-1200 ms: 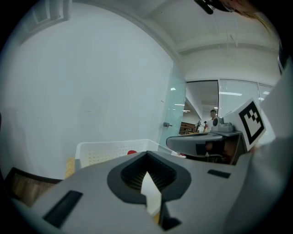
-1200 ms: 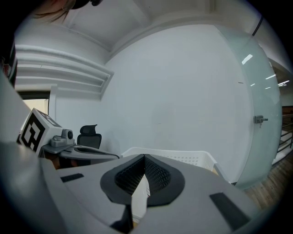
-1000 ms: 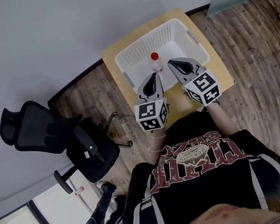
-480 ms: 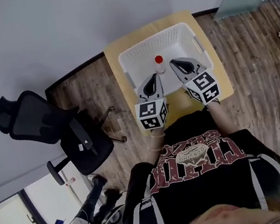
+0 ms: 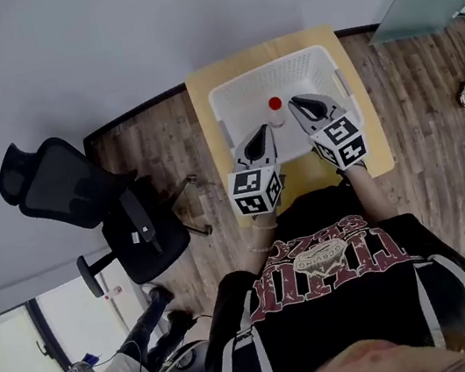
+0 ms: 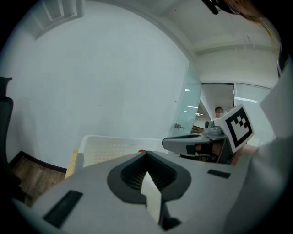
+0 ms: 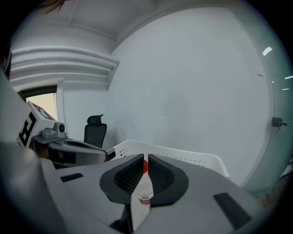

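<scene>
At upper centre of the head view, upright inside a white perforated plastic basket (image 5: 238, 90) on a pale wooden worktop (image 5: 198, 89): a small clear plastic bottle with a red cap (image 5: 274, 105).

Just to the right of it, tips over the basket, the right hand-held gripper (image 5: 297, 104): parted by only a narrow slit and pinching nothing. Red cap and neck visible through that slit in the right gripper view. No contact with the bottle, as far as can be told.

Below and left of the bottle, near the basket's front wall, the left hand-held gripper (image 5: 259, 130): pressed together at the tips, holding nothing.

Judged risks:
- Tipping the bottle. Tall, light and narrow-based, so easily knocked flat by a forward nudge with so slim an opening.
- Pinching only the cap or neck, high up, with swing or slip of the body below.
- Catching the basket's wall or rim and dragging the basket toward the worktop's edge.
- Bumping one hand-held gripper against the other, both close together at mid-frame.
</scene>
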The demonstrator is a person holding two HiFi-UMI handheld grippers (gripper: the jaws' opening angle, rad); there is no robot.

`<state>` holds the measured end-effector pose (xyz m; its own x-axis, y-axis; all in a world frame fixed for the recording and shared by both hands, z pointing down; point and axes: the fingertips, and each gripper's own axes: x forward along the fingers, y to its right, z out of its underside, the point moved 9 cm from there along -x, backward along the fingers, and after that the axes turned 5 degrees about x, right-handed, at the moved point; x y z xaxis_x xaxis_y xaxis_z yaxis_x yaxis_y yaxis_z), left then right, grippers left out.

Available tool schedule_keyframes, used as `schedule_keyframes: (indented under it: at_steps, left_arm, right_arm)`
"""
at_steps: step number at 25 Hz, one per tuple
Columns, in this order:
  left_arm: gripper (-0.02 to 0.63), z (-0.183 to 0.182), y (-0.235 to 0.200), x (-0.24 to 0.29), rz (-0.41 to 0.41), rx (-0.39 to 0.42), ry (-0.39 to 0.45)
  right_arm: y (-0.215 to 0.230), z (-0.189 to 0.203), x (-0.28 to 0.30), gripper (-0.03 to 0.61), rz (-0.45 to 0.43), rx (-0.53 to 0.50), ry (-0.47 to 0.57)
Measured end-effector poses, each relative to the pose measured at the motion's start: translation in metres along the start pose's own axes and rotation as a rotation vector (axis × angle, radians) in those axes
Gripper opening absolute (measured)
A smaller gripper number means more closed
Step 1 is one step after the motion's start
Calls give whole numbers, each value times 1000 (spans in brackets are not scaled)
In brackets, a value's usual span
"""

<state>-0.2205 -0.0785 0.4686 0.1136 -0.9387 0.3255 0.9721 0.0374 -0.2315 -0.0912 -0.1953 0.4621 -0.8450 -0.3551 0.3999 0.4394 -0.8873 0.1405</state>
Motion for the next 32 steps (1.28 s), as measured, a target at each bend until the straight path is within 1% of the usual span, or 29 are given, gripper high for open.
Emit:
schedule_keyframes:
  at_steps: [2, 3, 4, 6, 10, 19, 26, 32]
  left_arm:
    - [44, 0, 0, 0, -4, -4, 4]
    - [44, 0, -1, 0, -6, -6, 7]
    - [44, -1, -1, 1, -10, -6, 10]
    - [44, -1, -2, 1, -17, -9, 13]
    - [44, 0, -3, 1, -24, -7, 13]
    - [44, -1, -5, 1, -34, -5, 15]
    - [44, -2, -9, 1, -38, -1, 10]
    - [44, -2, -9, 2, -40, -2, 7]
  right_arm:
    - [3, 1, 5, 25, -14, -4, -9]
    - [4, 1, 7, 41, -23, -7, -17]
    - [6, 1, 10, 70, -31, -11, -28]
    - [7, 2, 16, 92, -47, -22, -49]
    - [5, 3, 25, 103, -69, -34, -68]
    - [4, 6, 43, 149, -115, -58, -122]
    - [2, 9, 60, 193, -146, -69, -176]
    - [1, 12, 77, 213, -180, -91, -237]
